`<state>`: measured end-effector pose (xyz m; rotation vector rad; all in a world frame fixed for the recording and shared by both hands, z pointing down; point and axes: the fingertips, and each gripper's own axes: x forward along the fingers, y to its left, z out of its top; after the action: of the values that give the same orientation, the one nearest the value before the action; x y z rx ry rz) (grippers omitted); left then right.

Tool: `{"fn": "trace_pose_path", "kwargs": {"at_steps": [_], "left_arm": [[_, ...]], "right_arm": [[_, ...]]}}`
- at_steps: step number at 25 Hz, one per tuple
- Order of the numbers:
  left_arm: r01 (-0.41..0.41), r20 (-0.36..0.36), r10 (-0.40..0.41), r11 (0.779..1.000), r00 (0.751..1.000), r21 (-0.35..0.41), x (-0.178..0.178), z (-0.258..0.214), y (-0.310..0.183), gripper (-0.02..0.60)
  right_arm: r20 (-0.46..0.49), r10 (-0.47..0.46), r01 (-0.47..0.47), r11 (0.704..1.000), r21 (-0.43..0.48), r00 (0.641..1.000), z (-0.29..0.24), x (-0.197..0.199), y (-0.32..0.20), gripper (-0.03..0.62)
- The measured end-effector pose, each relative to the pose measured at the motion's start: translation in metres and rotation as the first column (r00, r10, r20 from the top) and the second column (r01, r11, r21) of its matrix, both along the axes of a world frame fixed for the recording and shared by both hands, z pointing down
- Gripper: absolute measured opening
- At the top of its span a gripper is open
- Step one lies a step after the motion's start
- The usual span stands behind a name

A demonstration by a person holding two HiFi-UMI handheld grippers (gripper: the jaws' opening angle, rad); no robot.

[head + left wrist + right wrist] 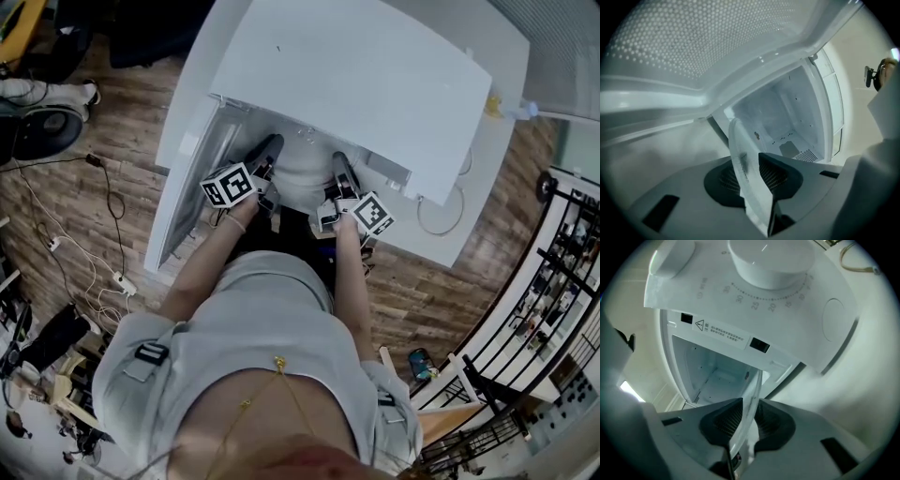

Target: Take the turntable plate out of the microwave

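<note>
Left gripper (751,177) and right gripper (746,418), both clenched on opposite rims of the clear round glass turntable plate (305,175) — it spans hand to hand, equally near each — at the mouth of the white box microwave (375,84); its bare cavity (787,117) lies beyond.

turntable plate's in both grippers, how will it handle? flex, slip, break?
Likely rigid: the turntable plate shows no sag between the left gripper and right gripper. Probably slippery: smooth clear surface, pinched only at the rim. Looks like glass, so likely fragile against the microwave frame.
</note>
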<state>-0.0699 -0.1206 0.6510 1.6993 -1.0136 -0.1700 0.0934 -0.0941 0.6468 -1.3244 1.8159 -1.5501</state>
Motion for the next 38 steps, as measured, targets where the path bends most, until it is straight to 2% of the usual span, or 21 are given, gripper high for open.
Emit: {"fn": "trace_pose_path", "kwargs": {"at_steps": [3, 5, 9, 16, 20, 27, 34, 38], "left_arm": [[0.027, 0.006, -0.027, 1.000, 1.000, 0.001, -0.004, -0.002, 0.006, 0.107], [0.045, -0.016, -0.045, 0.999, 0.999, 0.006, -0.002, -0.005, 0.008, 0.106], [0.076, -0.049, -0.075, 0.997, 0.996, 0.017, -0.001, -0.009, 0.012, 0.103], [0.097, -0.038, -0.094, 0.993, 0.995, 0.062, -0.002, -0.028, 0.026, 0.100], [0.123, -0.056, -0.119, 0.988, 0.991, 0.090, -0.006, -0.038, 0.036, 0.101], [0.155, -0.057, -0.149, 0.980, 0.987, 0.125, -0.012, -0.048, 0.053, 0.104], [0.173, -0.086, -0.162, 0.975, 0.983, 0.140, -0.019, -0.062, 0.070, 0.104], [0.146, -0.076, -0.134, 0.975, 0.988, 0.170, -0.024, -0.073, 0.079, 0.104]], "right_arm": [[0.013, -0.018, 0.017, 0.998, 0.054, 1.000, -0.010, -0.003, 0.001, 0.082], [0.020, -0.033, 0.031, 0.994, 0.101, 0.999, -0.019, -0.003, -0.002, 0.080], [0.015, -0.051, 0.049, 0.991, 0.122, 0.999, -0.024, -0.002, -0.001, 0.078], [0.018, -0.080, 0.077, 0.989, 0.123, 0.997, -0.031, -0.001, 0.012, 0.078], [0.006, -0.115, 0.113, 0.987, 0.116, 0.993, -0.036, -0.005, 0.018, 0.080], [-0.007, -0.171, 0.170, 0.971, 0.171, 0.985, -0.055, -0.015, 0.025, 0.081], [-0.009, -0.154, 0.154, 0.981, 0.119, 0.988, -0.057, -0.016, 0.045, 0.078], [0.002, -0.154, 0.151, 0.973, 0.173, 0.988, -0.075, -0.024, 0.054, 0.077]]}}
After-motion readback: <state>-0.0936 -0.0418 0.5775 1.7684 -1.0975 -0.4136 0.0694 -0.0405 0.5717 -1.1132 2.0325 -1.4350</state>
